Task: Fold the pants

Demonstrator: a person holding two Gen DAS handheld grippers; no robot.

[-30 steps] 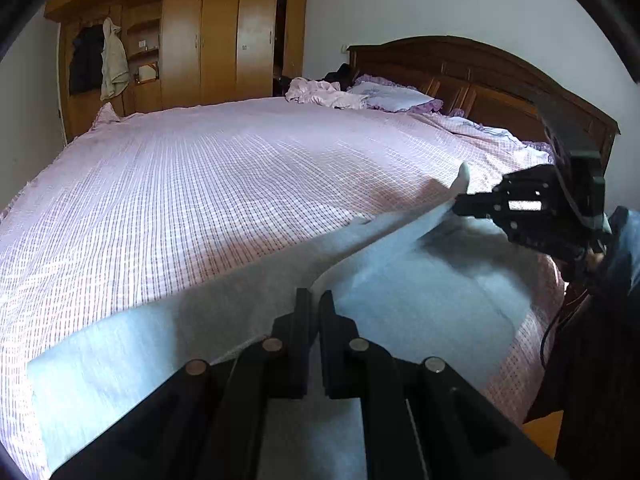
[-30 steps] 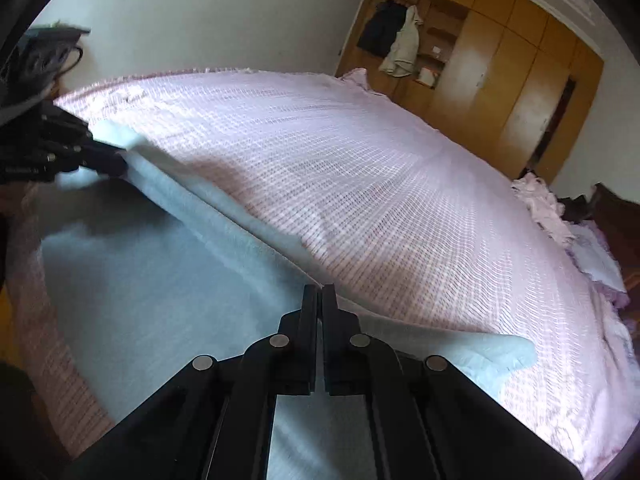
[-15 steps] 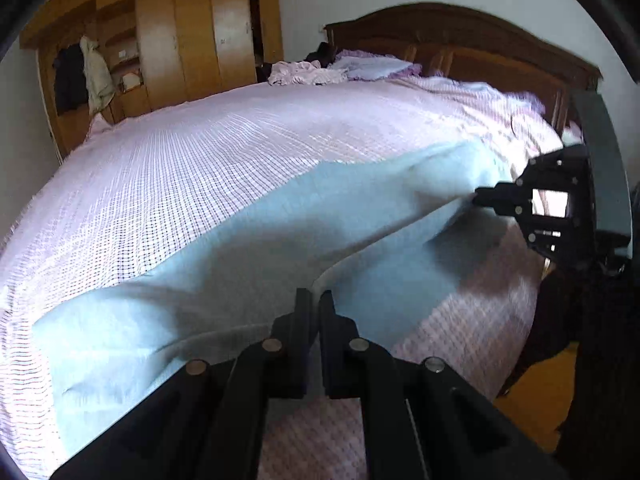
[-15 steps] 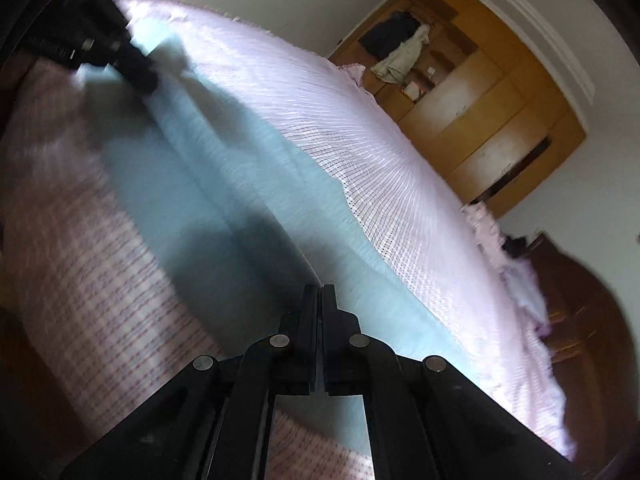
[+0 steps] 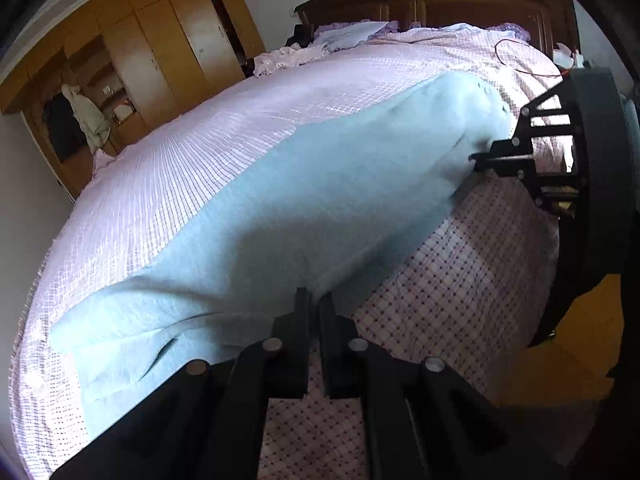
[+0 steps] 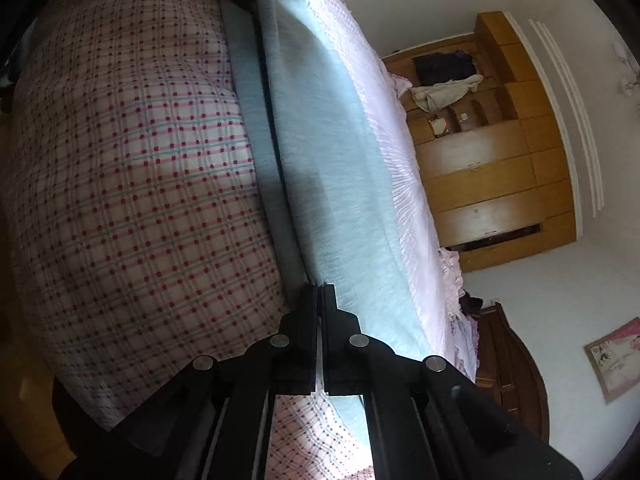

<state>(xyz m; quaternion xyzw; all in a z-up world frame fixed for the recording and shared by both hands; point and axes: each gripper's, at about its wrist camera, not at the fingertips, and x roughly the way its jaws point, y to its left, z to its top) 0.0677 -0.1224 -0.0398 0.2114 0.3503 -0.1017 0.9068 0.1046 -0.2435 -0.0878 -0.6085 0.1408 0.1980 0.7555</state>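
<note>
Left claw (image 5: pixel 314 304) | right claw (image 6: pixel 319 294) | both clamp pale-blue pants (image 5: pixel 304 200) edge | long axis spans claws over bed (image 5: pixel 200 136)

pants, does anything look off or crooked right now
Nothing looks damaged. The light blue pants are folded lengthwise over the bed, both edges pinched by the left gripper and right gripper. The only untidy bit is the far left end, which lies wrinkled with its layers not lined up.

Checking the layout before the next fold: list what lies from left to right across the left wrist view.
Wooden wardrobe → light blue pants → right hand-held gripper, shut on the pants' far end.
</note>
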